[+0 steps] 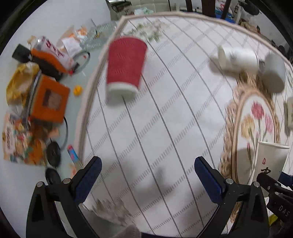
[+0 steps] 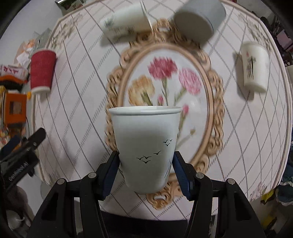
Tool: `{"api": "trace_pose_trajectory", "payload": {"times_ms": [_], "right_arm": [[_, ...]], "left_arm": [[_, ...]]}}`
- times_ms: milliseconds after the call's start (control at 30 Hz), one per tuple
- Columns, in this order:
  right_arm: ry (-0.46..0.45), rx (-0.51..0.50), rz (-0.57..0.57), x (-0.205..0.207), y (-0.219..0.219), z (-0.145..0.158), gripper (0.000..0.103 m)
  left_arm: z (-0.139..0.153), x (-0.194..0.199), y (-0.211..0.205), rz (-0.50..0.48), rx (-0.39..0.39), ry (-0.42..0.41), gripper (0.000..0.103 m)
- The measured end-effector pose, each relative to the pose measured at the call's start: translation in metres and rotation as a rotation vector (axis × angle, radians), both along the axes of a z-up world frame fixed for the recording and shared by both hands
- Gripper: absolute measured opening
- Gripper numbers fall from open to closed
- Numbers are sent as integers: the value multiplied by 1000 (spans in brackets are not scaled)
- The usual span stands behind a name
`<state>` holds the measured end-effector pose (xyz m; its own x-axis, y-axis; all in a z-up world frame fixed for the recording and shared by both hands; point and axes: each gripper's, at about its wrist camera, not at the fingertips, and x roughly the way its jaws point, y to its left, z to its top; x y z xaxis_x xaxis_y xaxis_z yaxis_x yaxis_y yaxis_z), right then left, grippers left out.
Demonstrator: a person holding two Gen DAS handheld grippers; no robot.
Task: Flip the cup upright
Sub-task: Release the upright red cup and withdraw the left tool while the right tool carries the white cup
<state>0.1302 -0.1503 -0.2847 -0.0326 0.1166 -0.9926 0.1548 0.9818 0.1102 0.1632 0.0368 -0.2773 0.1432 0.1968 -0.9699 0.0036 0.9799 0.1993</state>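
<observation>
1. The right claw (image 2: pixel 145 170) is clamped on a white cup (image 2: pixel 145 146) with bird marks, rim up, above the tabletop (image 2: pixel 247 128) near the flower oval (image 2: pixel 164 87).
2. The left claw (image 1: pixel 147 168) gapes wide, holding nothing.
3. A red cup (image 1: pixel 125 65) stands rim down at far left.
4. Two white cups (image 1: pixel 238 58) lie tipped at the far side.

This looks like a lived-in home room, not a lab or shop. The bench (image 2: pixel 256 128) wears a household cloth with grey grid lines and a printed oval of carnations (image 2: pixel 164 80) in an ornate frame. On the pale floor (image 1: pixel 55 22) beside it lies domestic clutter: an orange box (image 1: pixel 49 99), snack packets (image 1: pixel 20 141), a yellow bag (image 1: pixel 17 82), and dark cables (image 1: pixel 65 135). Furniture legs (image 1: pixel 207 7) stand beyond the far edge.
</observation>
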Motion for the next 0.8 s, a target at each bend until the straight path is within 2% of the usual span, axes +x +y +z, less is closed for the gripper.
{"api": "trace_pose_trajectory", "payload": {"times_ms": [400,667,800], "right_arm": [[51,-18,54,-40,-23,-28,61],[55,-43,88,-50,-26,-28,63],[73,-44,81,-36,-10,-40,65]], "left_arm": [[-39,-37,-28,32,41,52,103],[-47,-41,-35,36,49,79,103],[-46,-39,-36,26,58,75,103]]}}
